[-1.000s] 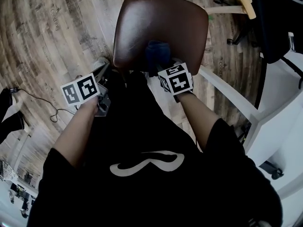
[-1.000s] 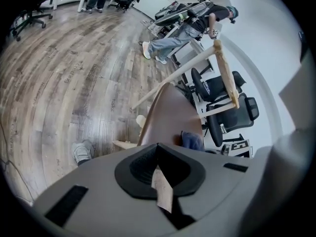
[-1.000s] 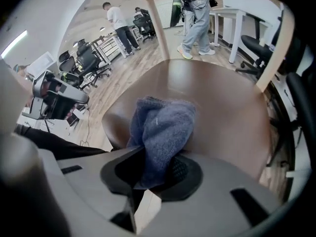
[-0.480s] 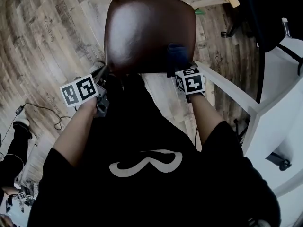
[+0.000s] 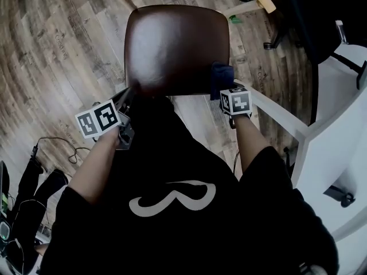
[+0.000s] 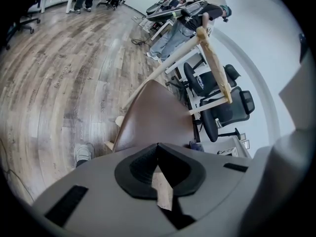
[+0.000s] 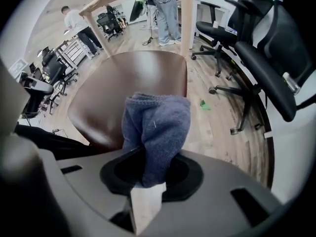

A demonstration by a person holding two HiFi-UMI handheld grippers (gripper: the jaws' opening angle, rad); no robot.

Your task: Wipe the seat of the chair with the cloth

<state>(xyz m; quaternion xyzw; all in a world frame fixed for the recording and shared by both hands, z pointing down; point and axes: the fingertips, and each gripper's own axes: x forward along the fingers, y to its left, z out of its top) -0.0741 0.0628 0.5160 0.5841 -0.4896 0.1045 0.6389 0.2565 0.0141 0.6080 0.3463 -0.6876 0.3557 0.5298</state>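
Observation:
The chair's brown leather seat point(image 5: 175, 47) lies below me, its near edge by my knees. A blue cloth point(image 5: 221, 75) rests at the seat's near right corner, partly over the edge. My right gripper point(image 5: 226, 85) is shut on that cloth; in the right gripper view the cloth point(image 7: 157, 125) bulges out of the right gripper point(image 7: 148, 158) in front of the seat point(image 7: 123, 83). My left gripper point(image 5: 127, 91) sits at the seat's near left corner. In the left gripper view the left gripper point(image 6: 158, 149) is shut with nothing in it, just short of the seat point(image 6: 159, 116).
Wood plank floor point(image 5: 63, 44) surrounds the chair. A white desk point(image 5: 338, 136) stands at the right, with black office chairs point(image 7: 266, 58) beyond it. Light wooden table legs point(image 6: 212, 63) rise behind the seat. A cable point(image 5: 57, 145) trails on the floor at the left.
My right gripper has slid the cloth rightward along the seat's near edge, from the middle to the right corner. The left gripper stayed by the left corner.

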